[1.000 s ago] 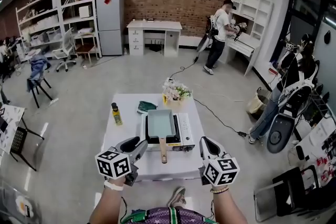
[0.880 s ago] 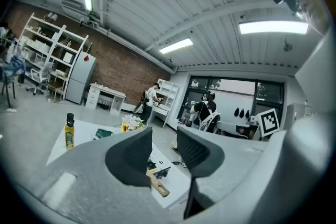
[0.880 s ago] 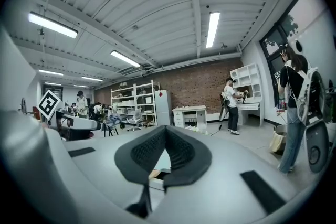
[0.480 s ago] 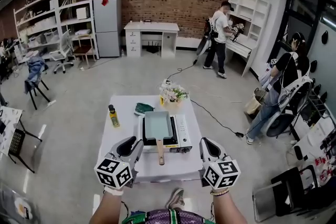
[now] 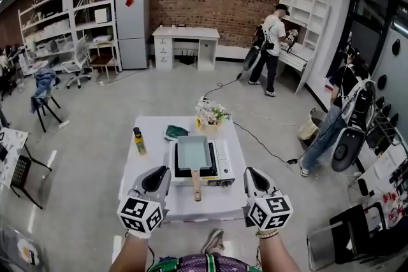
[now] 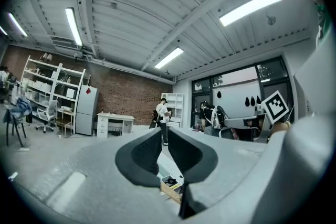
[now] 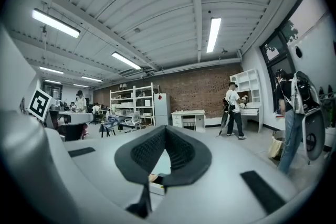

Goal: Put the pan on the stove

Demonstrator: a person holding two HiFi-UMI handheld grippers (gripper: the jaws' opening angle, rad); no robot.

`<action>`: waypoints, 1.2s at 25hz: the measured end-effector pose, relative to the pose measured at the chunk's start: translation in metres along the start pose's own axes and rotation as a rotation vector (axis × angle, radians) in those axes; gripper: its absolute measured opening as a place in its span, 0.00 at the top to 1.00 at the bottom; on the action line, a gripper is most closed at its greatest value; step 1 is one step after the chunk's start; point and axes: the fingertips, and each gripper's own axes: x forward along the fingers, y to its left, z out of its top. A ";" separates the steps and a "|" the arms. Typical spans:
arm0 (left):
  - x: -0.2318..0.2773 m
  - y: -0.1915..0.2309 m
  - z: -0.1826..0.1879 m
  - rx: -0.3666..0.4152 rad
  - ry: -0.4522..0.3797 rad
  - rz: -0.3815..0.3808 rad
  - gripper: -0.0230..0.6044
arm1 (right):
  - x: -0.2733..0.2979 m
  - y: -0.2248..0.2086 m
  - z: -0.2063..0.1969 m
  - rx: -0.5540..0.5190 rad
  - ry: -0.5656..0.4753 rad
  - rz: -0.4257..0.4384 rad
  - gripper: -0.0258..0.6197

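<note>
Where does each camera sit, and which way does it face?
Head view: on the person's head, looking steeply down at the table, pan on stove; forearms, left gripper, right gripper show.
Left gripper view: rides that gripper, facing across the room; its jaws, just closed to a slit, hold nothing.
Right gripper view: rides that gripper, facing likewise; jaws together, empty.
Shared: both gripper views catch the brick wall.
</note>
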 end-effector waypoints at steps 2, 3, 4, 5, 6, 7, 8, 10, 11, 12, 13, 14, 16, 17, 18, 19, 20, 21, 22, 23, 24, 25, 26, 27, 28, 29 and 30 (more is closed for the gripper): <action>-0.002 0.001 0.003 0.006 -0.013 0.010 0.91 | 0.000 0.000 0.001 -0.002 -0.004 -0.002 0.96; -0.002 0.002 0.004 0.011 -0.019 0.017 0.92 | 0.000 0.001 0.002 -0.004 -0.006 -0.003 0.96; -0.003 0.002 0.005 0.017 -0.024 0.024 0.92 | -0.001 0.001 0.003 -0.005 -0.009 -0.005 0.96; -0.003 0.003 0.006 0.024 -0.027 0.031 0.93 | -0.001 0.001 0.004 -0.005 -0.013 -0.006 0.96; -0.004 0.003 0.007 0.029 -0.029 0.036 0.93 | -0.001 0.001 0.005 -0.005 -0.017 -0.008 0.96; -0.004 0.004 0.007 0.032 -0.030 0.040 0.93 | -0.001 0.001 0.007 -0.005 -0.022 -0.010 0.96; -0.004 0.005 0.007 0.032 -0.030 0.043 0.93 | -0.002 0.001 0.008 -0.004 -0.028 -0.013 0.96; -0.005 0.005 0.007 0.025 -0.031 0.046 0.93 | -0.003 0.001 0.010 -0.003 -0.038 -0.017 0.96; -0.005 0.005 0.007 0.016 -0.032 0.044 0.94 | -0.004 0.001 0.011 -0.002 -0.044 -0.018 0.96; -0.006 0.006 0.007 0.005 -0.034 0.042 0.94 | -0.004 0.000 0.011 0.000 -0.049 -0.020 0.96; -0.006 0.007 0.007 -0.005 -0.035 0.040 0.94 | -0.005 0.000 0.011 0.001 -0.052 -0.020 0.96; -0.006 0.008 0.007 -0.011 -0.035 0.040 0.94 | -0.004 0.001 0.011 0.002 -0.051 -0.019 0.96; -0.006 0.009 0.006 -0.014 -0.030 0.039 0.94 | -0.003 0.001 0.009 -0.002 -0.039 -0.017 0.96; -0.007 0.009 0.005 -0.016 -0.028 0.037 0.93 | -0.002 0.001 0.007 -0.006 -0.034 -0.018 0.96; -0.006 0.009 0.004 -0.017 -0.027 0.033 0.94 | -0.002 0.001 0.006 -0.010 -0.030 -0.020 0.96; -0.006 0.009 0.004 -0.017 -0.026 0.030 0.94 | -0.001 0.001 0.005 -0.011 -0.027 -0.021 0.96; -0.006 0.009 0.003 -0.016 -0.024 0.028 0.93 | -0.001 0.001 0.005 -0.011 -0.025 -0.021 0.96; -0.007 0.010 0.003 -0.015 -0.022 0.027 0.93 | 0.000 0.002 0.005 -0.011 -0.024 -0.021 0.96; -0.007 0.010 0.004 -0.015 -0.022 0.027 0.93 | 0.000 0.003 0.006 -0.012 -0.023 -0.020 0.96; -0.008 0.011 0.005 -0.016 -0.021 0.028 0.93 | 0.001 0.005 0.007 -0.013 -0.021 -0.018 0.96; -0.009 0.011 0.005 -0.017 -0.021 0.029 0.93 | 0.001 0.006 0.007 -0.014 -0.020 -0.016 0.96; -0.010 0.012 0.004 -0.018 -0.020 0.030 0.93 | 0.001 0.007 0.008 -0.015 -0.020 -0.014 0.96; -0.011 0.012 0.004 -0.019 -0.018 0.031 0.93 | 0.002 0.008 0.007 -0.017 -0.019 -0.012 0.96; -0.012 0.013 0.003 -0.022 -0.017 0.032 0.93 | 0.002 0.009 0.007 -0.019 -0.017 -0.010 0.96; -0.012 0.013 0.002 -0.024 -0.018 0.033 0.93 | 0.002 0.010 0.006 -0.021 -0.015 -0.008 0.96; -0.012 0.013 0.001 -0.026 -0.018 0.033 0.93 | 0.003 0.010 0.005 -0.023 -0.013 -0.007 0.96; -0.012 0.014 0.001 -0.026 -0.018 0.034 0.93 | 0.004 0.011 0.005 -0.025 -0.009 -0.006 0.96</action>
